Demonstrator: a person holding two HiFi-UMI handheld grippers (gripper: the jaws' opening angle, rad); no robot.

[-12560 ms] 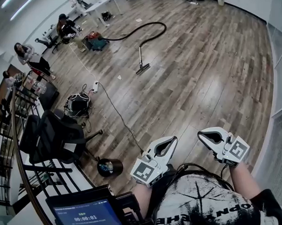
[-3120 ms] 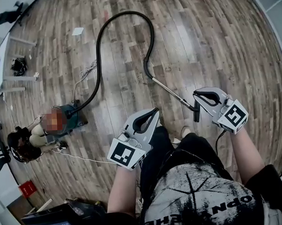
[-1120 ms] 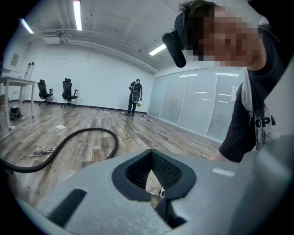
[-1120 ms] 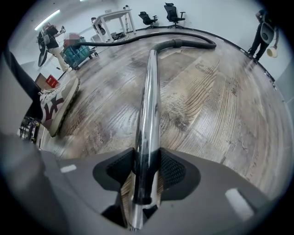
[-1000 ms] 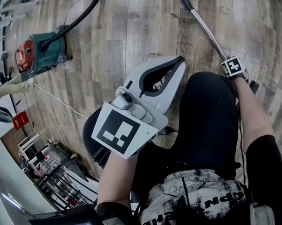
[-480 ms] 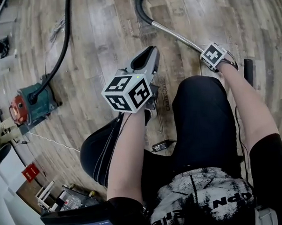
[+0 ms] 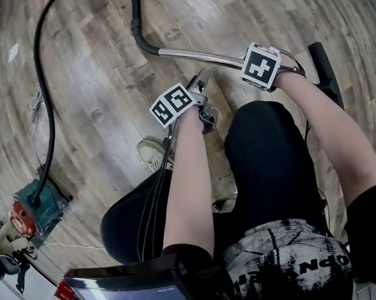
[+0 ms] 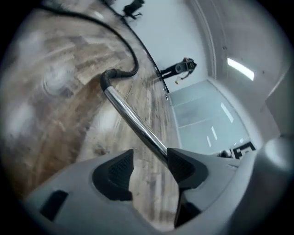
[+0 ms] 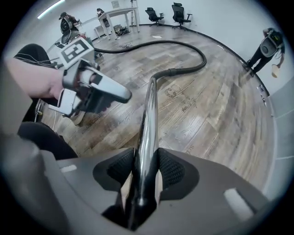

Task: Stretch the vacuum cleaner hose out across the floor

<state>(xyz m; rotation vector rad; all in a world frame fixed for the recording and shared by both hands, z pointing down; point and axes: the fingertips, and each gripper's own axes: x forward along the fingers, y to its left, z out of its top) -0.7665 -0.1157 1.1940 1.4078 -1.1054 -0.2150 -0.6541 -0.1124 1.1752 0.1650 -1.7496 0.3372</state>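
Wood-look planks, streaky brown and grey, run across a wide floor point(image 7: 112, 131), with a pale wall and glass panels at the far edge.

My right tool point(image 9: 146, 167) is clamped on the tube point(image 9: 149, 110), both ribbed pads pressing its sides. The tube shoots straight out ahead of the grip. My left tool point(image 8: 149, 170) has just been opening and its jaws now stand wide. The tube slants past the inner edge of one pad, unsqueezed, with bare floor showing in the gap.

The hose point(image 7: 43, 96) joins the tube at a dark curved elbow and snakes off over the planks in loose bends. It comes round to the teal and red vacuum cleaner point(image 7: 35, 212), which sits on the floor at my left. So it isn't straight yet. The black floor head point(image 7: 324, 72) lies just past my right wrist.

Now the feel of it, as I judge it:
- **Tube:** polished metal, round and rigid, so likely slick under the pads. It wants a firm, square bite.
- **Second hold:** near the elbow looks best for my left tool, to steer the pull.
- **Hose:** matte black, flexible and probably light. It should follow wherever the tube goes, though its curves may spring back.
- **Vacuum cleaner:** the boxy body is the heavy end, so a hard tug could drag it along.
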